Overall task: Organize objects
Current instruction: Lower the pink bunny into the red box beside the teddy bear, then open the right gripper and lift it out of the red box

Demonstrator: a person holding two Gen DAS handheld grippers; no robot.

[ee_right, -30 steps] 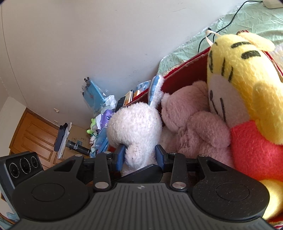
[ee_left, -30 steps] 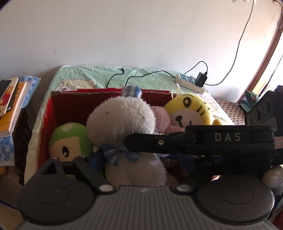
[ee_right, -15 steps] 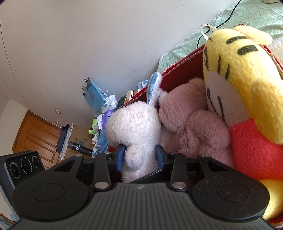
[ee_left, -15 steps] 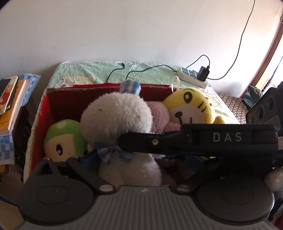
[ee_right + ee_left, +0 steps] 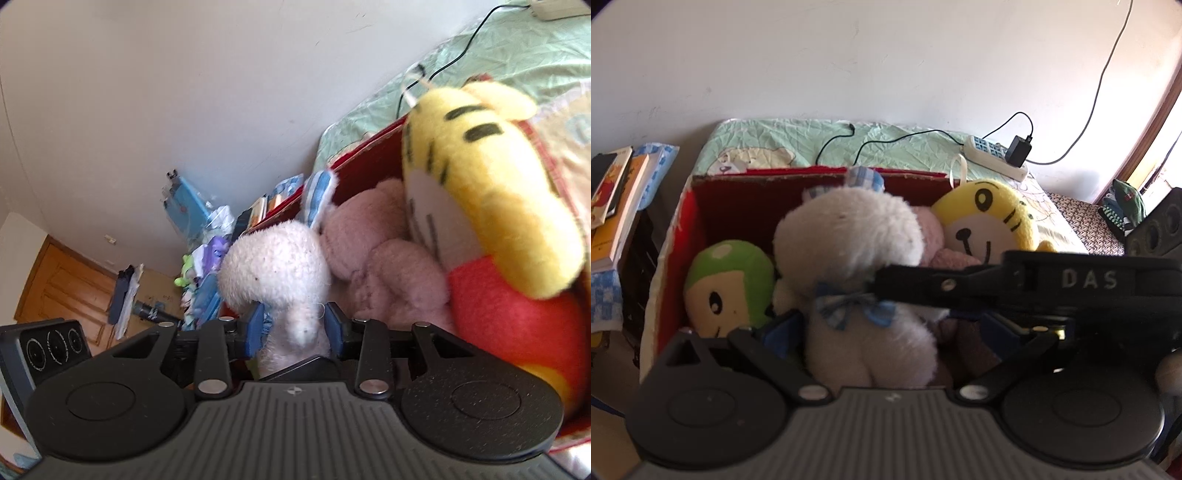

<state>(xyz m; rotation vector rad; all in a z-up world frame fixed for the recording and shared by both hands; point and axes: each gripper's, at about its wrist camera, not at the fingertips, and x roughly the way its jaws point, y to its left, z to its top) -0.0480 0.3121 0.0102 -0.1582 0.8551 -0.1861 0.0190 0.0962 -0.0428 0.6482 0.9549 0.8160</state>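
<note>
Pinching the white plush rabbit (image 5: 275,273) at its neck, the right gripper (image 5: 294,328) seats it in the red box (image 5: 738,199); the left gripper's (image 5: 886,332) fingers flank it, spread.

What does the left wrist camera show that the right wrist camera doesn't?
Only the left wrist view shows the green-capped toy and the power strip. Only the right wrist view shows the wooden door and the right gripper shut on the white bunny. Both show the bunny, the pink toy, the yellow tiger and the red box.
</note>
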